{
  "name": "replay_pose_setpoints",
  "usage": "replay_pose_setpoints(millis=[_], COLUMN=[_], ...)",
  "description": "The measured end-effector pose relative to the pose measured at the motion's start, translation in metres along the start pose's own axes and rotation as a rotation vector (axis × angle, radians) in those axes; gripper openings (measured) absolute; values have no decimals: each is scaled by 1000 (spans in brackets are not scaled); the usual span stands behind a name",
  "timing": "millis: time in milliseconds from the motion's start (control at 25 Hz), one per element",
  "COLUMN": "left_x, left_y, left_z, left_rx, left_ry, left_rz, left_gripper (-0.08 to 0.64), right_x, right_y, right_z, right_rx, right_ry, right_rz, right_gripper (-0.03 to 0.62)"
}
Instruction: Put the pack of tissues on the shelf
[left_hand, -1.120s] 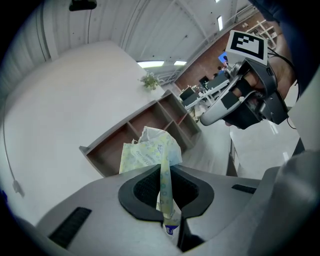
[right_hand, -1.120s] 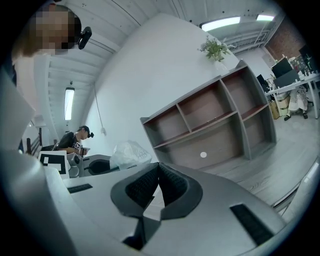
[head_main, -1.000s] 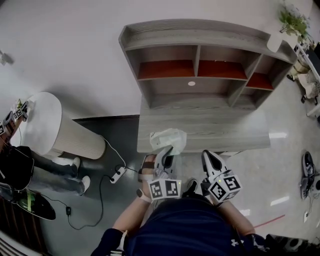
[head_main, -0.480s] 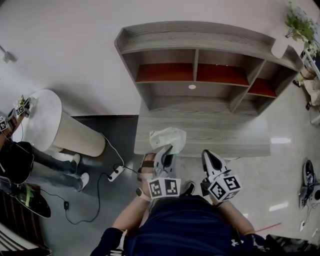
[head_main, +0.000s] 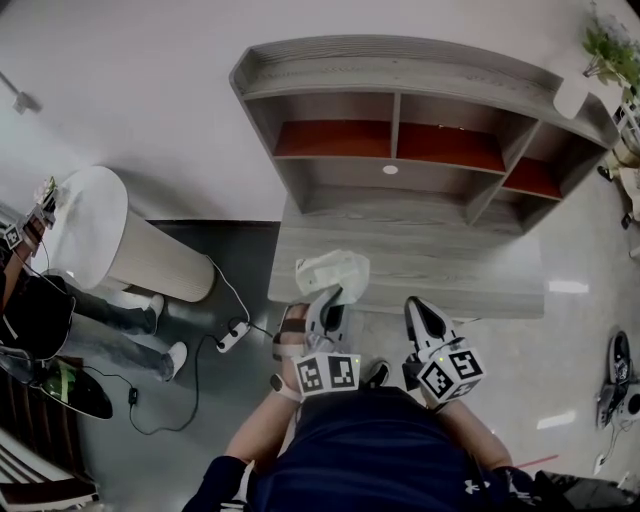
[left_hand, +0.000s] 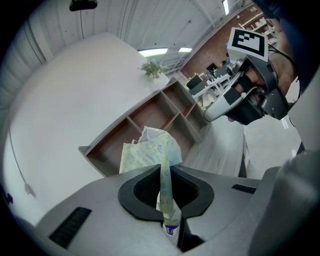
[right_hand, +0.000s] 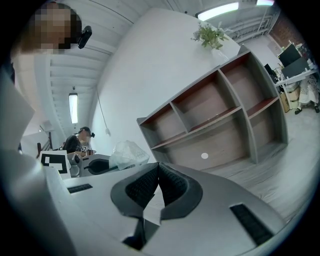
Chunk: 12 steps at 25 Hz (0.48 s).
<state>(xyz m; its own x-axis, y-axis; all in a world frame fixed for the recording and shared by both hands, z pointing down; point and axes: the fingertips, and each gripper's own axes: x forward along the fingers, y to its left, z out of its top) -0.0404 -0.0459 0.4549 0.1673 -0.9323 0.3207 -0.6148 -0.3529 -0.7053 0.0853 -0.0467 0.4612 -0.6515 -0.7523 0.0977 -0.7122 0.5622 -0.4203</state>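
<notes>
crinkly pale plastic pack of tissues (head_main: 333, 272) with yellowish print, thin edge pinched in the left claw (left_hand: 167, 207), over the front ledge of the grey wooden shelf (head_main: 400, 75), reddish inner boards

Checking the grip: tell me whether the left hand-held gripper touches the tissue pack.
Touching. Left gripper view: the left hand-held gripper pinches the tissue pack by its wrapper.

The plant (head_main: 608, 48) right of the shelf (head_main: 400, 62) is cut off; print on the pack of tissues (left_hand: 145, 152) is unreadable.
</notes>
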Motion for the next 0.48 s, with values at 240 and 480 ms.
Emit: replay_pose_setpoints(millis=[240,480], left_x=[6,28], left_y=[7,24], left_z=[-4,-14], left_rx=[46,84], left_ry=[25,35], left_rz=[27,47], left_gripper=[35,35], right_x=[11,27], right_y=[-3,-14], right_z=[-4,0], right_rx=[12,15], right_ry=[20,22], right_rz=[16,-6], right_gripper=[11,11])
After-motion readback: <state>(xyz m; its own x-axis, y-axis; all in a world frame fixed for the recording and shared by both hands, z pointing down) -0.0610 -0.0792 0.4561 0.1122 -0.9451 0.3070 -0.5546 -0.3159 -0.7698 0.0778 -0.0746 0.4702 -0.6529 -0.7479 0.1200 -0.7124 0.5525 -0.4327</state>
